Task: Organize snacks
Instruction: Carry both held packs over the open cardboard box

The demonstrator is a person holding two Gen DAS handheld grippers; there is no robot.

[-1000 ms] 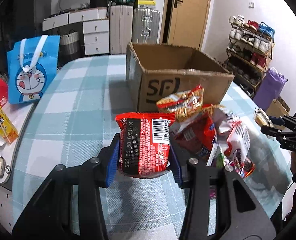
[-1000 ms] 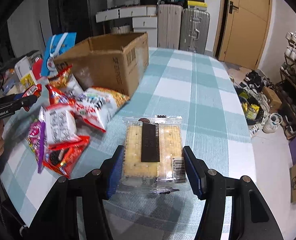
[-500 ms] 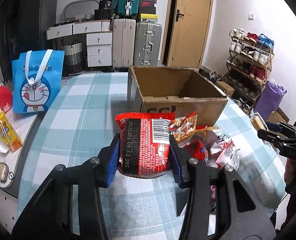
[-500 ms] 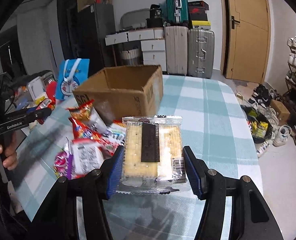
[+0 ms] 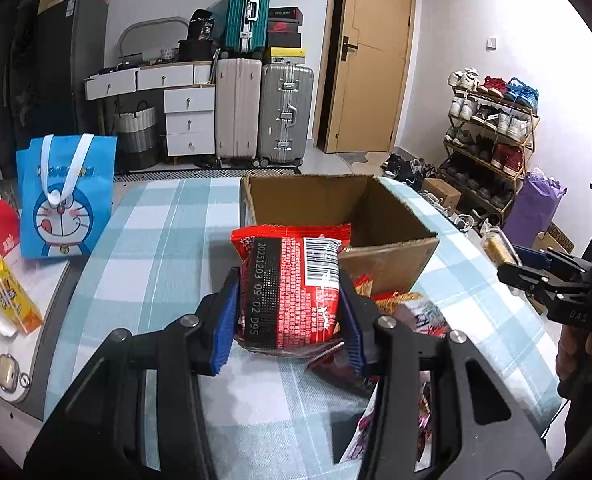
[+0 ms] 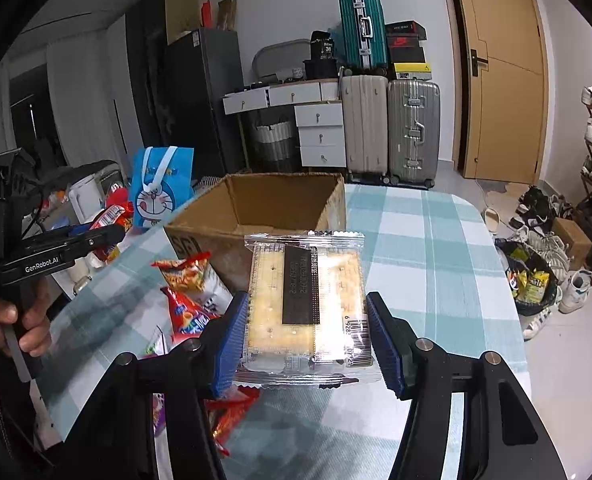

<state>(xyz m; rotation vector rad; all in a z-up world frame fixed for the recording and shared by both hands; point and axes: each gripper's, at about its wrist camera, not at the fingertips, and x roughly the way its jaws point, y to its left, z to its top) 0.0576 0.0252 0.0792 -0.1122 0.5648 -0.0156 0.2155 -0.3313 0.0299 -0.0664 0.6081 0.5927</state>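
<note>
Indoors, checked tablecloth [image 5: 156, 248], open cardboard box [image 5: 388, 256], suitcases [image 5: 264, 112], shoe rack [image 5: 492, 140]

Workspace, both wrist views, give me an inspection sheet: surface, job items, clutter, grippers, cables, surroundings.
Surface: table under a teal and white checked cloth.
Job's things: open cardboard box, nothing visible inside; red snack packet; clear cracker pack; loose snack pile in front of the box.
Clutter: blue cartoon bag, yellow carton at the table's left side.
Grippers: left gripper shut on the red snack packet; right gripper shut on the cracker pack, both held above the table.
Cables: nothing seen.
Surroundings: suitcases, drawers, wooden door, shoe rack.
</note>
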